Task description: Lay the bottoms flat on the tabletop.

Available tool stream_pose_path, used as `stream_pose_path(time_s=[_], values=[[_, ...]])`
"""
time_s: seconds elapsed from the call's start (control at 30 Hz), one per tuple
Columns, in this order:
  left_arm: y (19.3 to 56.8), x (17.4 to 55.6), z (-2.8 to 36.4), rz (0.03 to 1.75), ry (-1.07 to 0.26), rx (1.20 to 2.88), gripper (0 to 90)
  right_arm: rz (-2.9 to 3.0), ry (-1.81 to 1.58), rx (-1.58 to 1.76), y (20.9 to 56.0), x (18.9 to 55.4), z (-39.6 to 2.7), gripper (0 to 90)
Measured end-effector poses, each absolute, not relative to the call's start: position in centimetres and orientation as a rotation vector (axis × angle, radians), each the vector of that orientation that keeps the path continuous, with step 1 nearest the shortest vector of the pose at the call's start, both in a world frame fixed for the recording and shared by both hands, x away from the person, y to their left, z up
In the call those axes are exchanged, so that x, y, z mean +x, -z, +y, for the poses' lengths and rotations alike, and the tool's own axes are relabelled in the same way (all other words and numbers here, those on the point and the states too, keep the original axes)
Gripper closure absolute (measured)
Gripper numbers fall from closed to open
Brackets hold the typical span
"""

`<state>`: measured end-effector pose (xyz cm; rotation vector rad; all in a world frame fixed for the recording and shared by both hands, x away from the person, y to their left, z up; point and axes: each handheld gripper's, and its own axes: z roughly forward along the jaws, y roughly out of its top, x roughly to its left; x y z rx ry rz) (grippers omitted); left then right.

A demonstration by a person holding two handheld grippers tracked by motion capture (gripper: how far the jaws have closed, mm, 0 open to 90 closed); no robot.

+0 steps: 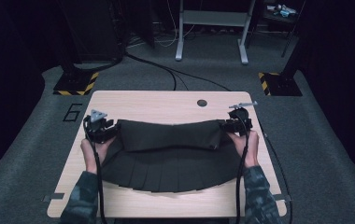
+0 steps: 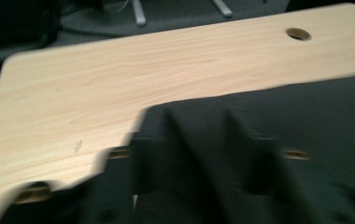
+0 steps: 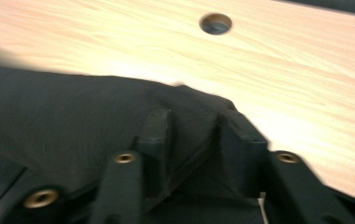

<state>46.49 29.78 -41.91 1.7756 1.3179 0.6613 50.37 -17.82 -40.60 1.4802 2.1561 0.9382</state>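
The black skirt [image 1: 168,156] lies flat on the table [image 1: 166,102] with its top part folded down. Each gripper — left [image 1: 111,132], right [image 1: 225,127] — sits at one end of the fold, jaws parted with cloth between them. I think the next step is another fold — grab fresh edges.

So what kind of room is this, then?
Probably a lab or recording studio: dark carpet floor, a hazard-striped stand base, floor cables, and a light wooden table holding a dark pleated skirt.
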Motion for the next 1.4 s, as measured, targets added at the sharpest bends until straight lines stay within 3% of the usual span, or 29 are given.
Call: stream_pose_path(time_s=[0.03,0.13,0.57,0.93,1.4], values=[[42.0,46.6,29.6,1.313,-0.658,1.786,44.1,2.158,-0.946,1.505,40.8,51.0,-17.7,47.3],[43.5,46.0,29.0,1.282,-0.64,1.876,37.3,2.187,-0.976,1.503,41.8,50.7,-17.5,40.0],[48.3,44.8,29.9,1.336,-0.493,1.981,21.1,2.262,-0.874,1.524,47.2,48.3,-18.8,16.6],[50.8,45.0,29.4,1.386,-0.426,2.047,15.8,2.299,-0.741,1.541,50.7,48.8,-18.7,6.2],[52.2,42.3,30.0,1.338,-0.482,2.008,17.0,2.207,-0.813,1.454,51.7,46.9,-18.8,7.9]])
